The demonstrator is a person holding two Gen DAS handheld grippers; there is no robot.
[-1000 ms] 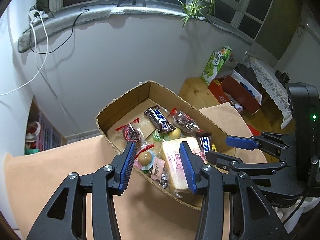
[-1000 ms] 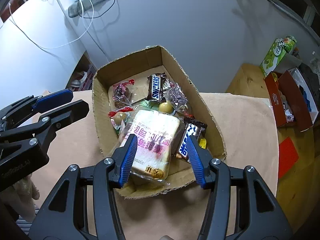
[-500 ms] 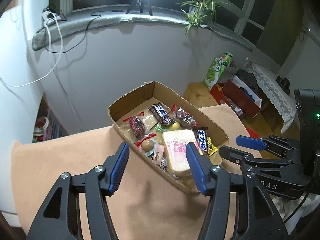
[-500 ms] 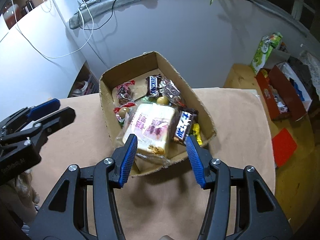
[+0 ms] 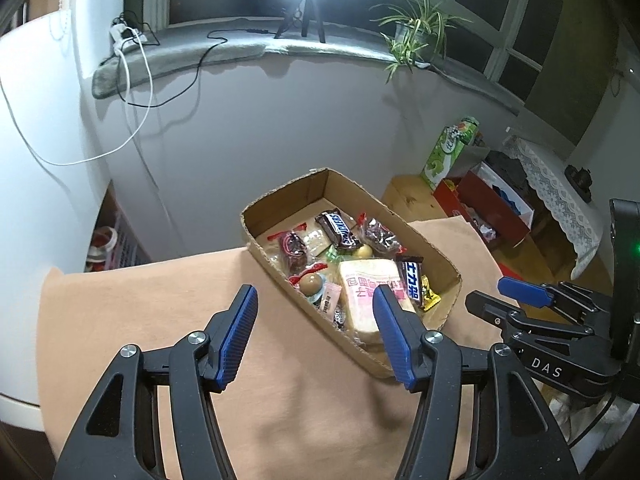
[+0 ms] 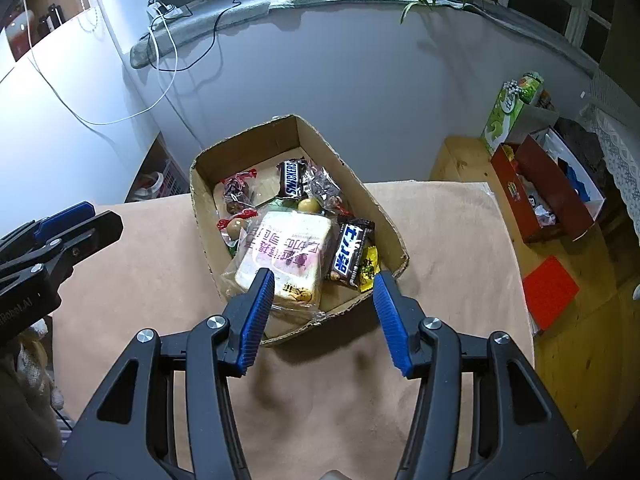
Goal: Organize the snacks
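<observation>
bread pack: soft, crushable, slippery film, near end of box | pinch lightly across sides | left gripper, right gripper: apart, empty

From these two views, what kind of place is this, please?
Probably a room in a home. A potted plant stands on a windowsill with charging cables, a cloth-covered table carries a cardboard box of snacks, and the floor is wood.

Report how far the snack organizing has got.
Done: the snacks, including the bread pack and Snickers bar, all sit in the cardboard box. In hand: nothing; left gripper and right gripper are both open and empty. Left: apparently nothing on the tablecloth.
</observation>
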